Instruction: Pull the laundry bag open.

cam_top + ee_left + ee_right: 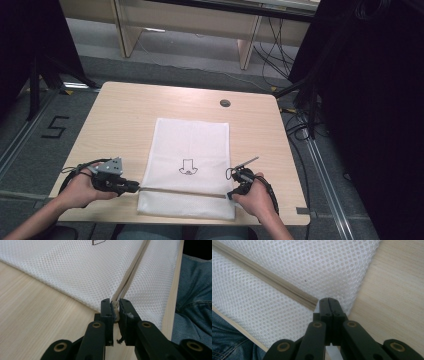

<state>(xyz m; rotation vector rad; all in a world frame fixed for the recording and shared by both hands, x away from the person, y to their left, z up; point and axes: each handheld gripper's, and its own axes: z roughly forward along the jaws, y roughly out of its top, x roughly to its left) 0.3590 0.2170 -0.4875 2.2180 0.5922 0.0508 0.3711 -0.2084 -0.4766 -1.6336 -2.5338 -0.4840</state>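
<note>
- Blue jeans of the seated person at the near edge, just under the table rim; seen also in the right gripper view.
- Left gripper low at the left end of the zipper, jaws nearly together and clamped on the small pale zipper pull in the left gripper view.
- Right gripper at the right end of the same zipper, jaws pressed fully together, tips on the mesh just beside the zipper end; whether a bit of fabric is pinched there, cannot tell.
- White mesh laundry bag lying flat in the middle of the table, near edge close to the table rim, beige zipper running across the near part from one gripper to the other.
- Small dark printed outline on the bag, just beyond the zipper.
- Zipper closed along the visible length; contents of the bag not visible through the mesh.
- Light wooden table bare around the bag, nothing between the grippers and the bag.
- Round grey cable hole cover near the far edge, well apart from the bag.
- Grey floor with a black mark like a "5" to the left of the table.
- Black cables on the floor at the right; wooden furniture legs and dark curtains farther behind.
</note>
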